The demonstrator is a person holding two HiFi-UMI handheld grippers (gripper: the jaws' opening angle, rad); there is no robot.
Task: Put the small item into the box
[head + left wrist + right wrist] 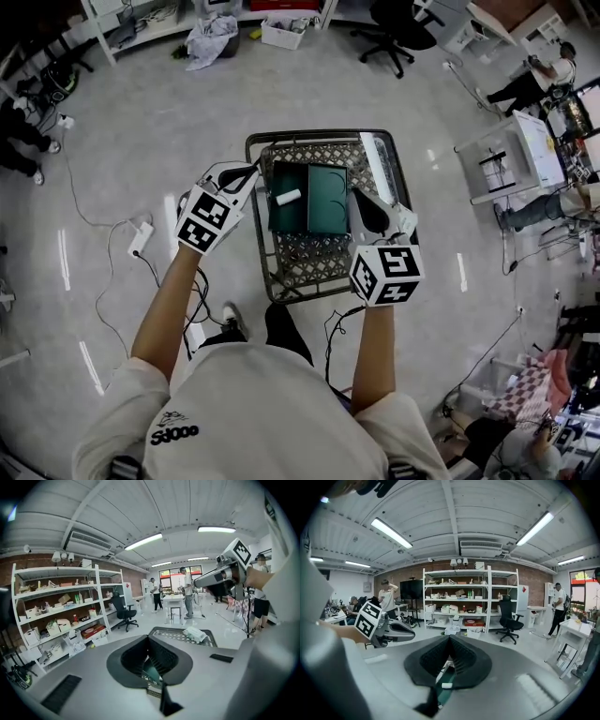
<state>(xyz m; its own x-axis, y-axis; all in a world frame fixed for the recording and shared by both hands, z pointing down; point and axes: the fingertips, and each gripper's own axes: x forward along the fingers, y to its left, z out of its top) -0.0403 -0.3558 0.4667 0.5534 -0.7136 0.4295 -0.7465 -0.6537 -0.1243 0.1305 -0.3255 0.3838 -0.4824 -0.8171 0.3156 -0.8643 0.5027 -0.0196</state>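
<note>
An open dark-green box (309, 199) lies in a wire cart (319, 136) below me. A small white item (288, 197) rests in the box's left half. My left gripper (249, 172) hangs above the cart's left edge, jaws shut and empty. Over the box's right side, my right gripper (355, 193) also has its jaws shut with nothing between them. In the left gripper view the closed jaw tips (149, 637) meet, with the green box (151, 671) showing below. In the right gripper view, the tips (449, 637) meet above the white item (446, 685).
A long white packet (378, 169) lies along the cart's right side. A power strip (141, 236) with cables sits on the floor at left. A black office chair (394, 37) and shelving stand beyond the cart, with a white table (511, 155) and people at right.
</note>
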